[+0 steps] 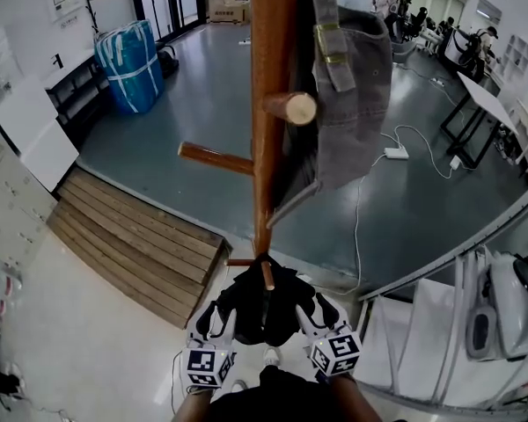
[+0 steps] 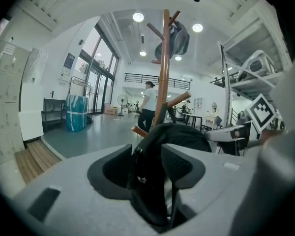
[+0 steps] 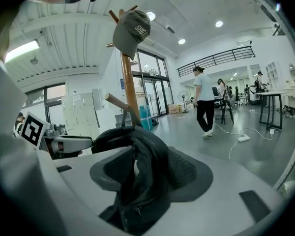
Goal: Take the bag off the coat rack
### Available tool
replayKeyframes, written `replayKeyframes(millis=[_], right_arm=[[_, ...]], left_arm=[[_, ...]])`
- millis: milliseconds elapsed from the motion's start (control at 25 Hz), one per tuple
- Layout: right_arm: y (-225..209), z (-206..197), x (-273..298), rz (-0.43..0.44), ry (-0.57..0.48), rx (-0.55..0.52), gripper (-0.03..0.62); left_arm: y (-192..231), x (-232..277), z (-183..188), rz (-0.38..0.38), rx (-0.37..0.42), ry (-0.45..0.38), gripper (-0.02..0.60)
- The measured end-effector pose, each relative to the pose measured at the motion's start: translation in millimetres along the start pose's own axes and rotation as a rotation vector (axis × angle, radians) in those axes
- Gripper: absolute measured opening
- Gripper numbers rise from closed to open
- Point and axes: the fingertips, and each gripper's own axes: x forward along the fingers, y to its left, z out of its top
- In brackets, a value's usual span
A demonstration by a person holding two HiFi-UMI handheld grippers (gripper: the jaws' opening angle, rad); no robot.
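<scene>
Directly below the head camera, the left claw and the right claw pointed side by side at the lower part of a wooden coat rack. The left claw stood wide, its jaws apart, with a fold of the black bag lying loosely in the gap between them. The right claw was wide too, and black fabric with a zip lay draped through its gap in the same way; in neither claw did the cloth look pinched. The bag sat bunched between the two claws, low against the rack's pole. The tip of a short lower peg showed over the bag's top, though whether the bag hung from that peg could not be told. Higher on the pole two more pegs stuck out, and a grey canvas piece with a strap and brass buckles hung beside the upper one. Left of the rack lay a slatted wooden platform. Beyond it spread a shiny grey floor, with a white power strip and its cable off to the right. Farther back, a blue wrapped bundle stood beside a dark shelf. Farthest off, in the right gripper view, a person in a white top and dark trousers stood on the grey floor.
</scene>
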Motion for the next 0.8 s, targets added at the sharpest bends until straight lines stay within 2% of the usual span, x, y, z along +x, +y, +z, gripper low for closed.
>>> replayKeyframes(millis=[360, 800], right_arm=[[-18, -12, 20, 0.009, 0.054, -0.013, 0.207], [-24, -22, 31, 0.006, 0.08, -0.013, 0.206]], left_arm=[[11, 25, -9, -0.001, 0.001, 0.051, 0.206], [11, 35, -15, 0.013, -0.001, 0.07, 0.204]])
